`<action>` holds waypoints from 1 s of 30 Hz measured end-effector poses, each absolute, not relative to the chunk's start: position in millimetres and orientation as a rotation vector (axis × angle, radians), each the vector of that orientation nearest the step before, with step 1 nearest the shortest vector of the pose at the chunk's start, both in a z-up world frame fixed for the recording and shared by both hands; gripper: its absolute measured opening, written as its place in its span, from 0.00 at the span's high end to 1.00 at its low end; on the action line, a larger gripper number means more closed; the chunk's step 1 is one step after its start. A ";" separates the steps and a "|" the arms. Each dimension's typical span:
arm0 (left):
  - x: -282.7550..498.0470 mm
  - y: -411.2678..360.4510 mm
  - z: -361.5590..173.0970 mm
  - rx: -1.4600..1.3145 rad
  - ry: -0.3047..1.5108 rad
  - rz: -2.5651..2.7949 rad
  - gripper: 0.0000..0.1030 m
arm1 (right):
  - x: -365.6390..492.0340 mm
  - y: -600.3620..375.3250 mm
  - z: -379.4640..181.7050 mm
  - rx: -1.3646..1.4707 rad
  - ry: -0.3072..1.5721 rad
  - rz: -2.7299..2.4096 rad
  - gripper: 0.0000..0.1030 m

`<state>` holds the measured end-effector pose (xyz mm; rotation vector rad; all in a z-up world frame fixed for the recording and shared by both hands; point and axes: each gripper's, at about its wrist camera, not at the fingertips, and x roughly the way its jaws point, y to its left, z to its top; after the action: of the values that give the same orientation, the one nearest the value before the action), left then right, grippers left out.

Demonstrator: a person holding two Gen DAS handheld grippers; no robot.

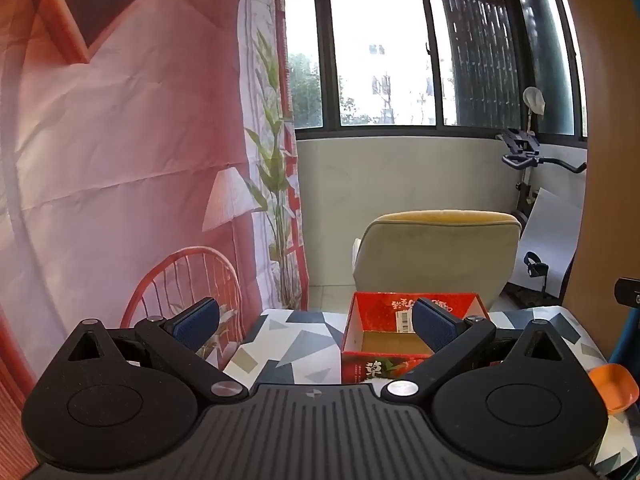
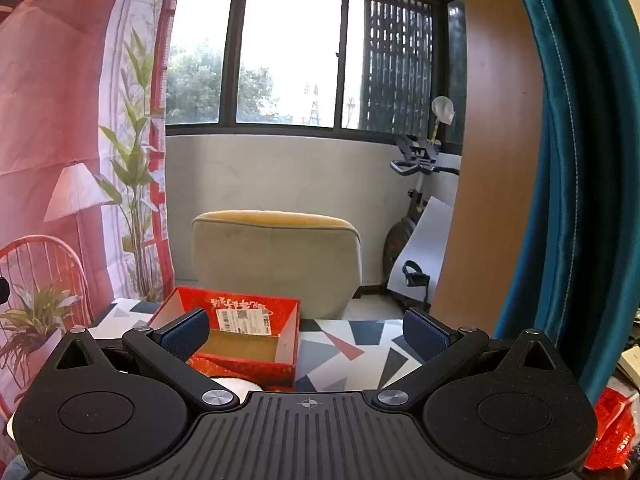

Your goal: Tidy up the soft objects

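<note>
An open red cardboard box (image 1: pixel 372 364) with a bare brown floor sits on the patterned table (image 1: pixel 296 348); it also shows in the right wrist view (image 2: pixel 248 366). My left gripper (image 1: pixel 316 322) is open and empty, level with the box and to its left, its right finger in front of the box. My right gripper (image 2: pixel 306 330) is open and empty, above the table just right of the box. A white soft object (image 2: pixel 236 385) peeks out just in front of the box, mostly hidden by the right gripper's body.
An orange dish (image 1: pixel 614 386) lies at the table's right edge. A red crinkled bag (image 2: pixel 612 428) lies low right. A beige armchair (image 1: pixel 432 252) stands behind the table. A printed pink backdrop (image 1: pixel 120 160) hangs left; a teal curtain (image 2: pixel 580 160) hangs right.
</note>
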<state>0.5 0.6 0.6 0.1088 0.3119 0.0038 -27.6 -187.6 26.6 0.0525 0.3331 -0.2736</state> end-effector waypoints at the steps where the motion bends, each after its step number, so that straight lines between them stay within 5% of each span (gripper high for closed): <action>1: 0.6 1.4 0.7 0.108 0.312 0.003 0.00 | -27.8 -187.7 26.7 0.052 0.333 -0.273 0.00; 30: -0.2 -3.6 -1.6 0.112 0.314 0.003 0.00 | -26.2 -189.9 26.9 0.059 0.337 -0.276 0.00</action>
<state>-0.2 -3.6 -1.6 0.1122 0.3136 0.0034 -26.2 -189.9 26.9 0.0589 0.3369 -0.2755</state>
